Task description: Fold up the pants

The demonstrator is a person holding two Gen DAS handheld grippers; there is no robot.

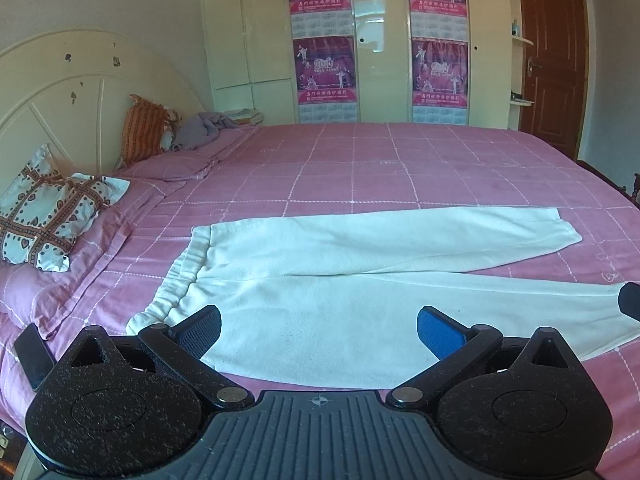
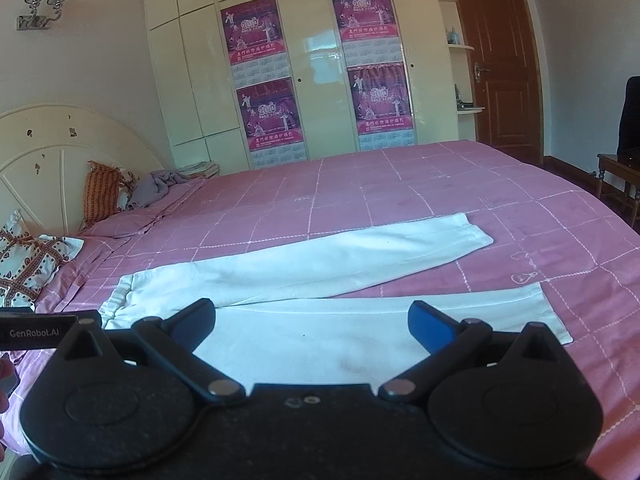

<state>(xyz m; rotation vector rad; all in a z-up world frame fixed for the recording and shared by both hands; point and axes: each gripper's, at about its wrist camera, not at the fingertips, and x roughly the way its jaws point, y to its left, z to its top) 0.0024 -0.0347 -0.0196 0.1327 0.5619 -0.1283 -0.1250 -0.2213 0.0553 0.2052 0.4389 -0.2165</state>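
White pants [image 1: 320, 272] lie flat on the pink checked bed [image 1: 400, 160], waistband at the left, both legs spread apart toward the right. My left gripper [image 1: 319, 330] hovers open over the seat of the pants near the waistband, nothing between its fingers. In the right wrist view the same pants [image 2: 320, 272] stretch across the bed [image 2: 440, 184], and my right gripper [image 2: 312, 326] stands open above the near leg, also holding nothing. A dark piece of the right gripper [image 1: 630, 300] shows at the right edge of the left wrist view.
Patterned pillows [image 1: 48, 220] and an orange cushion [image 1: 142, 132] lie by the headboard at the left. A black phone [image 1: 34, 356] rests near the bed's front left edge. Wardrobe doors with pink posters [image 2: 264, 80] stand behind. A wooden chair [image 2: 620, 176] sits at the right.
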